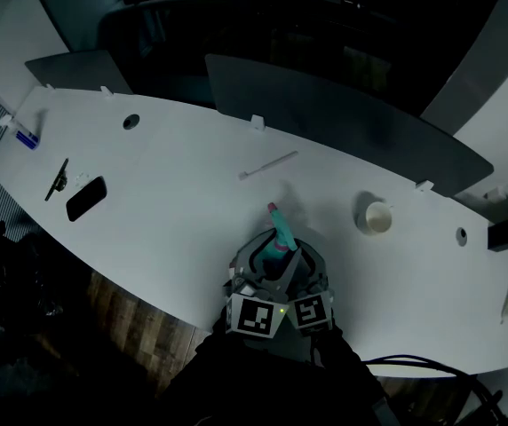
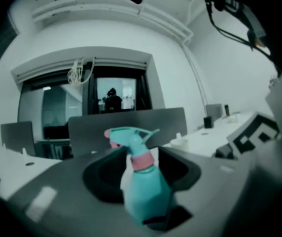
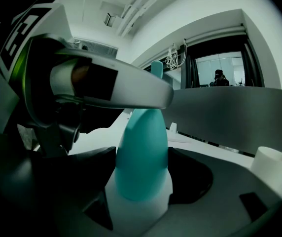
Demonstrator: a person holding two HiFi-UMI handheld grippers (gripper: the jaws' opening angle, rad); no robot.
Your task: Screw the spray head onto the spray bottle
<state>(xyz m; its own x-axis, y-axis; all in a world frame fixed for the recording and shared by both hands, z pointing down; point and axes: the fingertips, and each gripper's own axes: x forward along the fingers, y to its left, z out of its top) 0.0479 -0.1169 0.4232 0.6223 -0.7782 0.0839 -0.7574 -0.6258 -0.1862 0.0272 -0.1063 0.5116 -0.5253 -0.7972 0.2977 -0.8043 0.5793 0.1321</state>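
A teal spray bottle with a pink collar and a teal spray head stands on the white table near its front edge. In the left gripper view the spray head and pink collar rise between the jaws of my left gripper, with dark gaps on both sides. My right gripper hugs the bottle's wide body low down, a jaw against each side. In the head view the left gripper and right gripper crowd together round the bottle.
A white cup stands to the right of the bottle. A thin white stick lies behind it. At the far left lie a black phone and a black pen. A dark partition runs along the table's far edge.
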